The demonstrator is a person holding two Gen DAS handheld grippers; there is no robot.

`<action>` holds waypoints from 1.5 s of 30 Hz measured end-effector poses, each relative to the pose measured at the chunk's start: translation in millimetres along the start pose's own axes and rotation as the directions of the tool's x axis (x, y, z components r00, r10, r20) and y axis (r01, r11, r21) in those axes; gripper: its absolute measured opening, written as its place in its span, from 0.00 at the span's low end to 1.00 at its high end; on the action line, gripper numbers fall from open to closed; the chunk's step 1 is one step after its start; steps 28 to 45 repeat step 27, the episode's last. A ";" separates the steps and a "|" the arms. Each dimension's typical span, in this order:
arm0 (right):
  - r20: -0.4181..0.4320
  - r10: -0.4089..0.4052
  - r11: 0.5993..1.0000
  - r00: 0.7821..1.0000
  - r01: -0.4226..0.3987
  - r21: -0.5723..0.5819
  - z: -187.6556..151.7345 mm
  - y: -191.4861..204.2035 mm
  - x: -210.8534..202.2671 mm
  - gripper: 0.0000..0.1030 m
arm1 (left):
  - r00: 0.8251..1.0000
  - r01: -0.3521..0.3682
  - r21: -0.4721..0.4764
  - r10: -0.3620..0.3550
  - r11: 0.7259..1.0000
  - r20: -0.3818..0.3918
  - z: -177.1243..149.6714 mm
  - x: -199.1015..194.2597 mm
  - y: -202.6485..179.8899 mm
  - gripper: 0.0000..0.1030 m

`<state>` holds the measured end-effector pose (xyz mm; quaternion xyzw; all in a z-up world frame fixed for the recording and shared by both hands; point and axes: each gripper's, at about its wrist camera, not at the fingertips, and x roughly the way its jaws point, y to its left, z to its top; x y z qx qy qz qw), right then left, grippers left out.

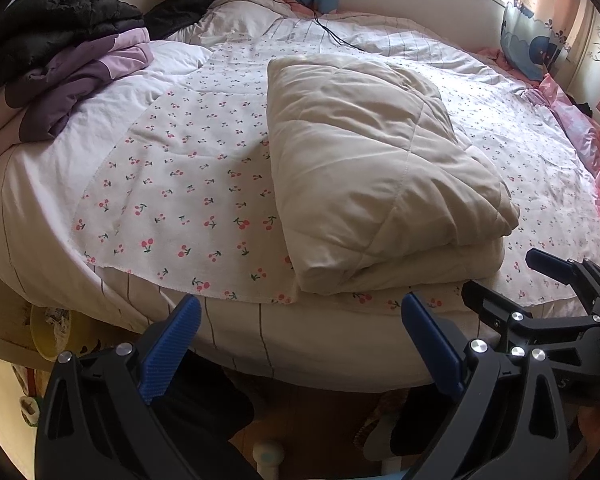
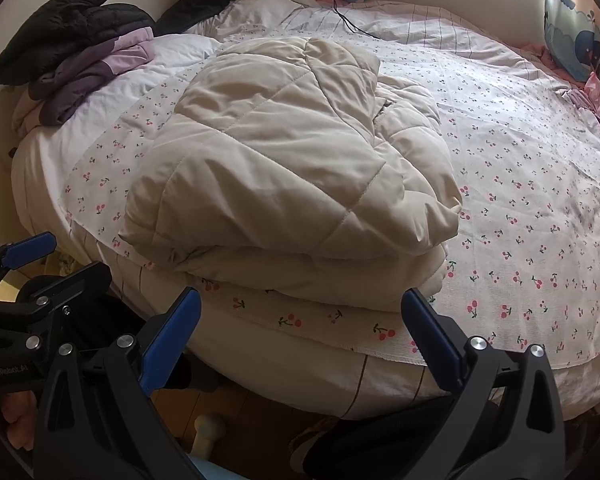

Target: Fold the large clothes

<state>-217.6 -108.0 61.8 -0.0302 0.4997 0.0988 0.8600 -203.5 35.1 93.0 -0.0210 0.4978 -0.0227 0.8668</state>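
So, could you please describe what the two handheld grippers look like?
Both match: the left gripper and right gripper have matte black angular frames with triangular cut-outs and round silver bolt heads, each ending in two flat fingers faced with ribbed blue pads. Small pale lettering marks the left gripper's body in the right wrist view.

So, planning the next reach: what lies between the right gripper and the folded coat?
Only the cherry-print sheet's edge between right gripper and beige coat, per the right wrist view.
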 end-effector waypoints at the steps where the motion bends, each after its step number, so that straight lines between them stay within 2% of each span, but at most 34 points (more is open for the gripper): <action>1: -0.001 0.000 1.000 1.000 0.000 0.000 -0.2 -0.3 0.4 0.94 | 1.000 -0.002 0.000 0.002 1.000 -0.001 0.2 0.3 0.0 0.93; 9: -0.006 0.004 1.000 1.000 -0.004 0.004 -1.4 -1.0 3.5 0.94 | 1.000 -0.006 -0.015 0.006 1.000 -0.023 1.4 5.2 1.4 0.93; 12: -0.011 0.008 1.000 1.000 -0.008 0.003 -2.1 -1.1 5.6 0.94 | 0.998 0.061 -0.025 -0.060 0.998 0.009 -1.3 1.1 3.0 0.93; 16: -0.011 0.009 1.000 1.000 -0.009 0.003 -1.7 -1.3 6.1 0.94 | 0.998 -0.010 0.008 0.010 1.000 0.063 -1.4 -6.4 -1.2 0.93; 18: -0.009 0.007 1.000 1.000 -0.007 0.002 -1.3 -1.2 5.8 0.94 | 0.998 -0.022 0.006 0.022 1.000 0.054 0.5 -5.5 -1.1 0.93; 22: -0.007 0.007 1.000 1.000 -0.007 0.000 -1.5 -0.4 4.7 0.94 | 1.000 -0.018 -0.017 0.018 1.000 0.013 1.9 0.4 3.5 0.93; 45: -0.012 0.011 1.000 1.000 -0.011 -0.004 -1.1 1.9 5.4 0.94 | 0.999 -0.029 -0.009 0.029 1.000 0.022 -1.3 -2.3 1.4 0.93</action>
